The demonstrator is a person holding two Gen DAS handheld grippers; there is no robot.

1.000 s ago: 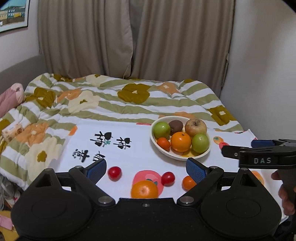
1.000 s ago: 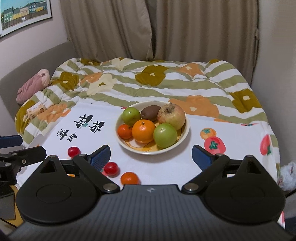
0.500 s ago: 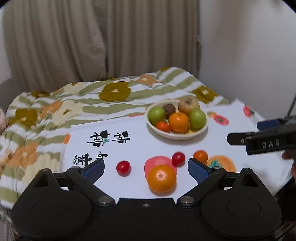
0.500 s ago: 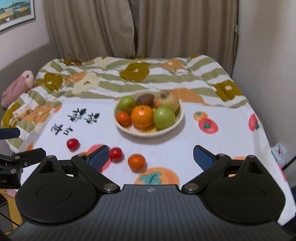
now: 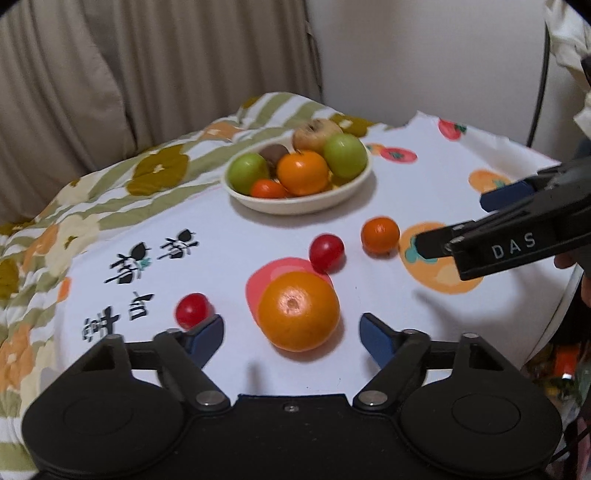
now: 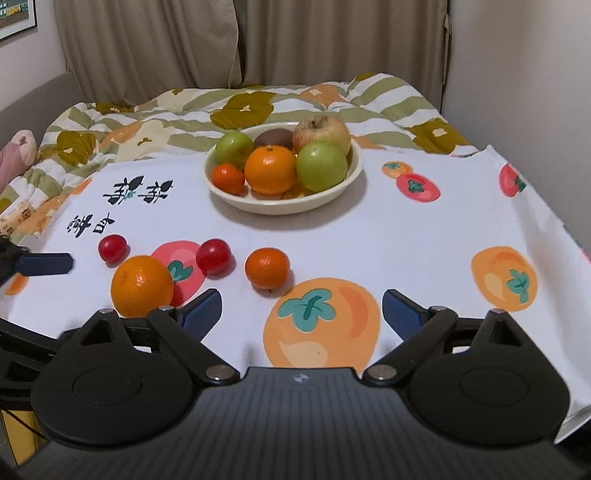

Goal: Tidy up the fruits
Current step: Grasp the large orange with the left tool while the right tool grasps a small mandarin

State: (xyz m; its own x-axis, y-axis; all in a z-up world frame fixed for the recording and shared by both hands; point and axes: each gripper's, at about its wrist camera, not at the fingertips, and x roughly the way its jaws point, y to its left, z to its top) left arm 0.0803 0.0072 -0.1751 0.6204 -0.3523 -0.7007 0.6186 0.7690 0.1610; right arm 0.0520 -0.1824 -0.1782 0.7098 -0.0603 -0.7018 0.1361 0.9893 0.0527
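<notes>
Four round glossy fruits (image 5: 298, 311) loose.

Domestic bedroom: bed under a floral striped quilt (image 6: 258, 107), beige curtains (image 6: 258, 40) at twelve o'clock, framed picture (image 6: 16, 18) at ten.

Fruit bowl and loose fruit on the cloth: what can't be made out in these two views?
- Bowl: its bottom is hidden by the piled fruit in both views.
- Kiwi: mostly covered by the orange and green apple in front, left wrist view.
- Left cherry tomato: blurred, lower edge cut by the left tongs, whose jaws are closing around nothing yet.
- Right tongs: far finger mostly hidden in the left wrist view.
</notes>
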